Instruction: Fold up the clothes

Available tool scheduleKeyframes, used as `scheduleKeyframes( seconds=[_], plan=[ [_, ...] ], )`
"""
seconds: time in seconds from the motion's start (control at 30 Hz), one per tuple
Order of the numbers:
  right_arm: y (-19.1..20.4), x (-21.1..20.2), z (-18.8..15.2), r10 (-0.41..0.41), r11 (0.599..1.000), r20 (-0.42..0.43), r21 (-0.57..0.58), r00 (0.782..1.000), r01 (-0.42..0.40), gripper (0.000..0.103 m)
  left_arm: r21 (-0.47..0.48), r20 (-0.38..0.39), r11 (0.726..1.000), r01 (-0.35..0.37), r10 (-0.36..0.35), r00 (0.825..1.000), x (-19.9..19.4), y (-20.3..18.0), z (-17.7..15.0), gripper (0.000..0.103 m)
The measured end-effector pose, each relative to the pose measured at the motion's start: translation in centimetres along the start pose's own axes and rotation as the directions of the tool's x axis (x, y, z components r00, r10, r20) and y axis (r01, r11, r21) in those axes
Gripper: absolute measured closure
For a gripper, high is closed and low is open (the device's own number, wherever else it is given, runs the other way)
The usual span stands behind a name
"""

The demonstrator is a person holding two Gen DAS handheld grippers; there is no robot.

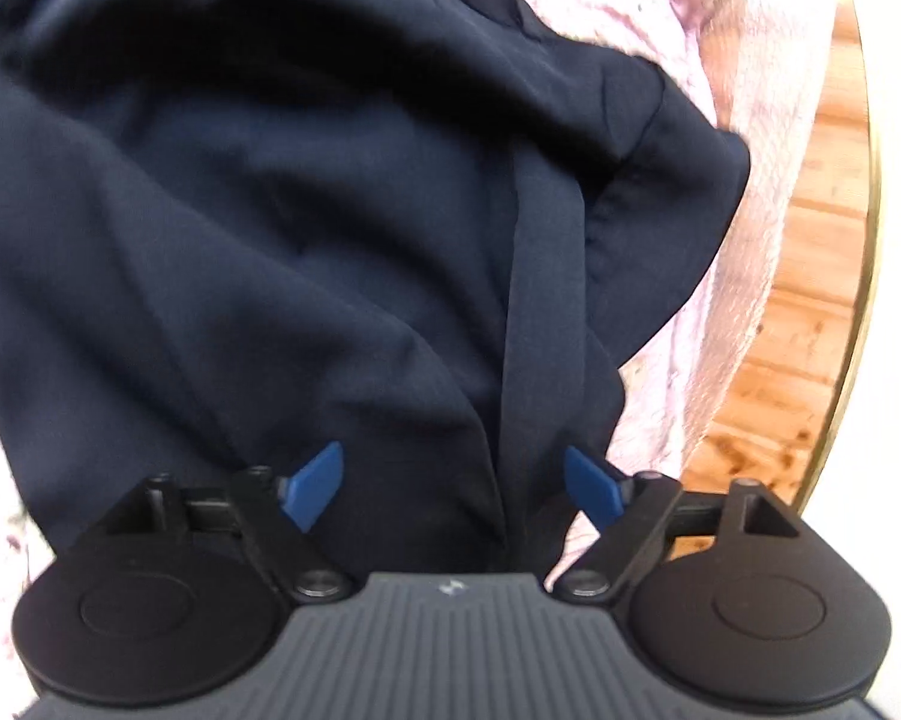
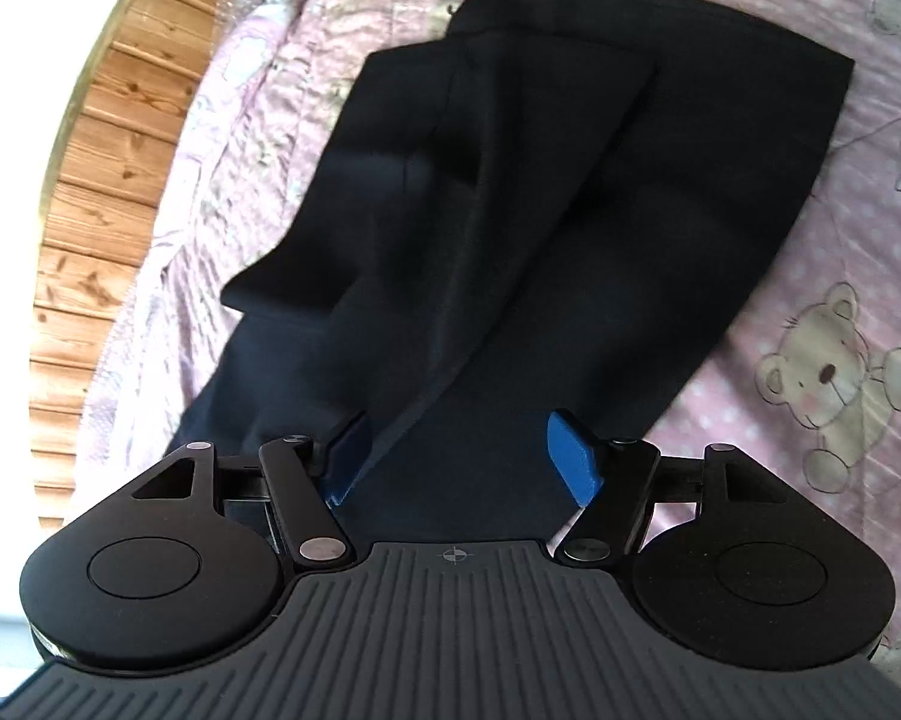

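A dark navy garment (image 1: 306, 228) lies rumpled on a pink bedspread (image 1: 750, 276). In the right wrist view it (image 2: 510, 228) looks like trousers, two long legs stretching away. My left gripper (image 1: 453, 483) is open, its blue fingertips (image 1: 315, 483) spread wide just over the garment's near edge, a flat band running between them. My right gripper (image 2: 462, 459) is open too, its blue fingertips (image 2: 573, 459) straddling the near end of the dark cloth. Neither holds anything.
The pink bedspread (image 2: 810, 312) has teddy bear and star prints. A wooden plank wall (image 2: 102, 192) runs along the left in the right wrist view and shows on the right in the left wrist view (image 1: 810, 300).
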State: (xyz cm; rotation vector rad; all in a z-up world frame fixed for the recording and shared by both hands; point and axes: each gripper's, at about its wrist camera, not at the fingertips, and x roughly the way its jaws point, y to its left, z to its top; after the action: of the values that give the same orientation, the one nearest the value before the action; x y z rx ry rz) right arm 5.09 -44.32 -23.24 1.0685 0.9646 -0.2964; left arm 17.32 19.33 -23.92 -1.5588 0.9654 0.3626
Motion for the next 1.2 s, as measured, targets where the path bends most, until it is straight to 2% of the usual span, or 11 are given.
scheduleKeyframes(
  seconds=[0.1,0.13,0.17,0.37,0.57,0.73,0.87,0.93,1.0,1.03,1.2],
  plan=[
    [0.1,0.2,-0.2,0.002,1.0,-0.004,0.011,1.0,-0.002,0.034,0.016,-0.025,0.999,-0.03,0.031,0.999,1.3,-0.9,0.4,0.026],
    [0.2,0.4,-0.1,0.005,1.0,-0.005,0.017,1.0,-0.005,0.034,0.021,-0.037,0.999,-0.038,0.039,0.999,1.7,-1.2,0.4,0.05],
    [0.3,0.5,0.0,0.008,1.0,-0.005,0.024,1.0,-0.008,0.033,0.032,-0.049,0.998,-0.046,0.048,0.998,2.0,-1.5,0.4,0.098],
    [-0.1,0.3,1.0,0.028,0.998,0.069,0.047,0.997,-0.032,0.02,0.365,-0.112,0.929,-0.063,0.111,0.987,-3.9,-2.1,-4.3,0.103],
    [-1.2,1.8,3.2,0.017,0.999,0.141,0.04,0.99,-0.023,0.02,0.293,-0.055,0.94,-0.174,0.198,0.979,-6.1,3.9,-2.8,0.103],
    [-1.4,2.4,5.3,0.036,0.997,0.204,0.053,0.978,-0.048,0.025,0.311,-0.015,0.937,-0.159,0.172,0.985,-6.0,3.0,-2.8,0.1],
    [-1.6,2.1,5.9,0.076,0.995,0.223,0.052,0.972,-0.089,0.036,0.352,0.012,0.923,-0.157,0.164,0.986,-4.6,1.6,-3.4,0.062],
    [-2.0,2.1,6.2,0.06,0.994,0.25,0.068,0.966,-0.08,0.037,0.374,0.023,0.914,-0.158,0.161,0.987,-4.2,2.5,-1.9,0.062],
    [-2.9,2.6,6.8,0.027,0.992,0.255,0.114,0.967,-0.058,0.056,0.4,0.026,0.902,-0.165,0.168,0.985,-3.7,1.9,-2.0,0.081],
    [-3.0,3.1,7.3,0.018,0.991,0.234,0.121,0.972,-0.048,0.089,0.416,0.027,0.894,-0.169,0.174,0.984,-3.5,1.5,-2.2,0.1],
    [0.3,1.8,9.5,0.035,0.999,0.288,0.017,0.957,-0.041,0.103,0.544,0.07,0.824,-0.161,0.147,0.987,-4.7,-1.9,-3.2,0.101]
  ],
)
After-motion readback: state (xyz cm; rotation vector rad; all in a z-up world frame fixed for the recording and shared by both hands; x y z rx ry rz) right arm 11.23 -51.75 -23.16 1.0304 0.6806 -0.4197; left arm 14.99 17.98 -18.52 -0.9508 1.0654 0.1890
